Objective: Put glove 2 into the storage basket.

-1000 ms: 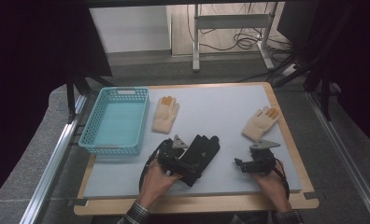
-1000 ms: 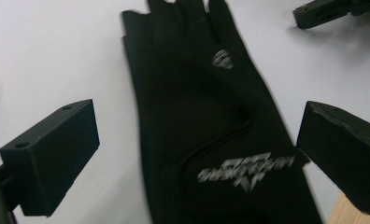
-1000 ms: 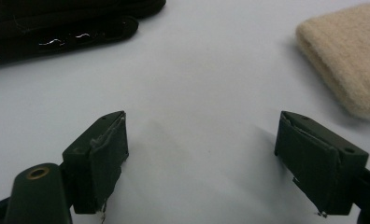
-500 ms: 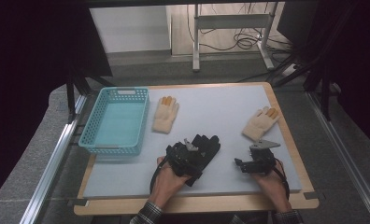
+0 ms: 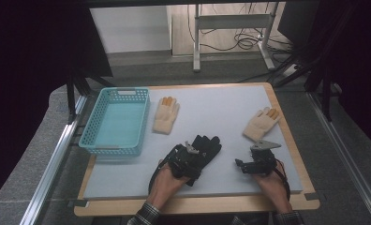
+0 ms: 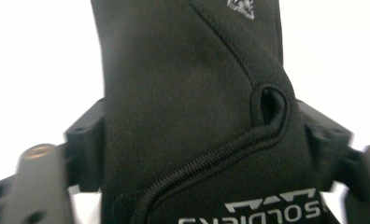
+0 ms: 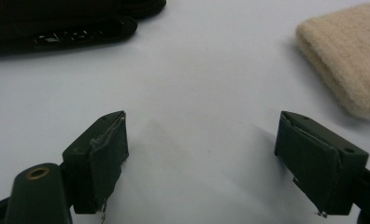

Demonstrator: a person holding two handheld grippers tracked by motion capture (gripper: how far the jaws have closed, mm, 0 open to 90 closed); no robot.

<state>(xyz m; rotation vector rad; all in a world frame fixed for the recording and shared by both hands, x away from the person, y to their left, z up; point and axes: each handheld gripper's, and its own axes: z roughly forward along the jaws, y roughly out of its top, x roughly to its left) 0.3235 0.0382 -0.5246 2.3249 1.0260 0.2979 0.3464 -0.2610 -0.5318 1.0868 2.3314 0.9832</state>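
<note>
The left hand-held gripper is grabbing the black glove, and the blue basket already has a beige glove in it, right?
Not quite. The blue basket is empty in the high view; both beige gloves lie on the mat. The left hand-held gripper is indeed closing on the black glove.

I see a teal basket at the tabletop's left, with two beige gloves lying well apart.

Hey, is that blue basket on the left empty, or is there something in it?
Empty. In the high view the turquoise basket shows only its bare floor; the two beige gloves and the black glove all lie on the mat outside it.
</note>
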